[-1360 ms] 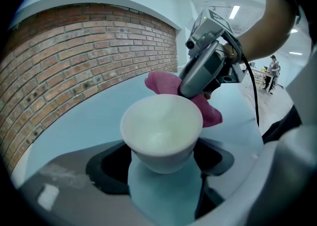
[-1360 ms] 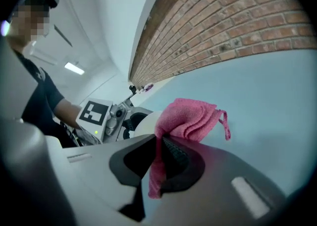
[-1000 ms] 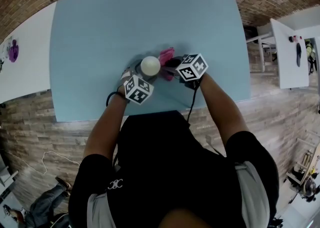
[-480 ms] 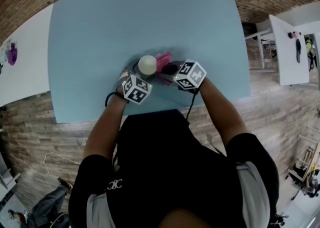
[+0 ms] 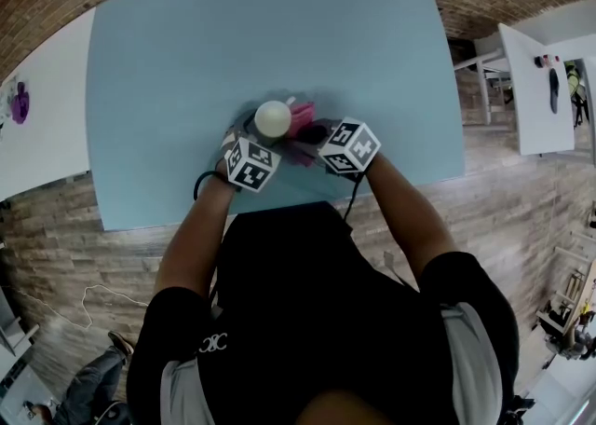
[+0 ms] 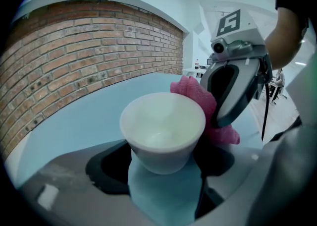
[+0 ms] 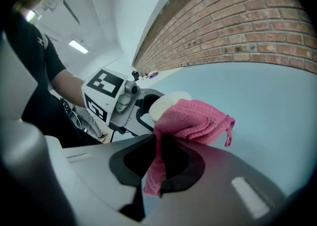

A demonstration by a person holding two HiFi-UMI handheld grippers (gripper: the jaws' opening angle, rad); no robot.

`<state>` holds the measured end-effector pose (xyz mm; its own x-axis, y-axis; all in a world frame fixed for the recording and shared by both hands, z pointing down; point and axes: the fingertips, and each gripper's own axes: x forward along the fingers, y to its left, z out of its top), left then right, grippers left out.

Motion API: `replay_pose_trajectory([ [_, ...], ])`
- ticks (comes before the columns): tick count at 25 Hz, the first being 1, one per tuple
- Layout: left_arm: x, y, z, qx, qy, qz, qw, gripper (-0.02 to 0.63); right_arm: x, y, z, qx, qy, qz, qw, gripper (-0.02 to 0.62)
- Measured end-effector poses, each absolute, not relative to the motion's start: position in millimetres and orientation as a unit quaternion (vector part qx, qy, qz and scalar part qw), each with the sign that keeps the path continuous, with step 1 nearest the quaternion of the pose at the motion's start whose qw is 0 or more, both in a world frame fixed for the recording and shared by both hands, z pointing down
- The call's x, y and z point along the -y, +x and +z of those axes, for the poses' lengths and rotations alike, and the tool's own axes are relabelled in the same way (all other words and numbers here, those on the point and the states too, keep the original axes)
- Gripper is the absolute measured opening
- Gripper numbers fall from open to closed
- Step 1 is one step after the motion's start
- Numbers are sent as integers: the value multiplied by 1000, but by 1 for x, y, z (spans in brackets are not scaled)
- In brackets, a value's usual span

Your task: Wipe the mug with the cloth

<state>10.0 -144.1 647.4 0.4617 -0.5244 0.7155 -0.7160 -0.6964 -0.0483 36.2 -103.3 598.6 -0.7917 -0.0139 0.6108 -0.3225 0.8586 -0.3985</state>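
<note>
Left gripper (image 6: pixel 163 173): jaws set wide and clamped on the lower body of the white mug (image 6: pixel 163 128), which stands upright with its mouth open to me. I can't tell whether its base rests on the table. Right gripper (image 7: pixel 161 163): jaws pinched on the pink cloth (image 7: pixel 190 118). One tail hangs down between them and the bunched part presses against the mug's side. Beyond both lies the bare blue table (image 5: pixel 233 32), then a brick wall (image 6: pixel 74 56).
</note>
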Motion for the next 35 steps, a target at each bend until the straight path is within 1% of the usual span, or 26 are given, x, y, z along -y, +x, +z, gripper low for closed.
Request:
replay_pose_trajectory([
  [5, 144, 12, 648, 370, 845, 361, 137, 414, 108, 38, 607, 912, 118, 217, 327, 40],
  [8, 143, 10, 648, 372, 843, 368, 127, 411, 113, 41, 613, 911, 146, 206, 326, 40],
  [13, 130, 5, 652, 361, 840, 391, 102, 356, 133, 50, 616, 904, 190, 219, 315, 39],
  [14, 128, 4, 653, 363, 839, 394, 99, 354, 136, 51, 617, 903, 192, 220, 315, 40],
  [17, 126, 1, 653, 379, 833, 390, 101, 304, 138, 52, 617, 903, 187, 220, 320, 40],
  [18, 127, 1, 652, 383, 832, 389, 103, 301, 137, 53, 617, 903, 185, 214, 324, 39],
  [22, 129, 2, 652, 390, 831, 383, 107, 304, 129, 51, 618, 902, 178, 157, 360, 40],
  [27, 128, -2, 653, 399, 827, 381, 109, 304, 97, 35, 619, 906, 117, 98, 396, 40],
  [31, 129, 1, 652, 397, 827, 384, 107, 301, 81, 24, 623, 912, 79, 87, 393, 40],
  [34, 127, -1, 653, 386, 831, 385, 111, 299, 83, 24, 623, 911, 88, 108, 388, 40],
  [35, 125, -3, 653, 379, 833, 385, 115, 307, 85, 26, 623, 911, 94, 115, 386, 40],
])
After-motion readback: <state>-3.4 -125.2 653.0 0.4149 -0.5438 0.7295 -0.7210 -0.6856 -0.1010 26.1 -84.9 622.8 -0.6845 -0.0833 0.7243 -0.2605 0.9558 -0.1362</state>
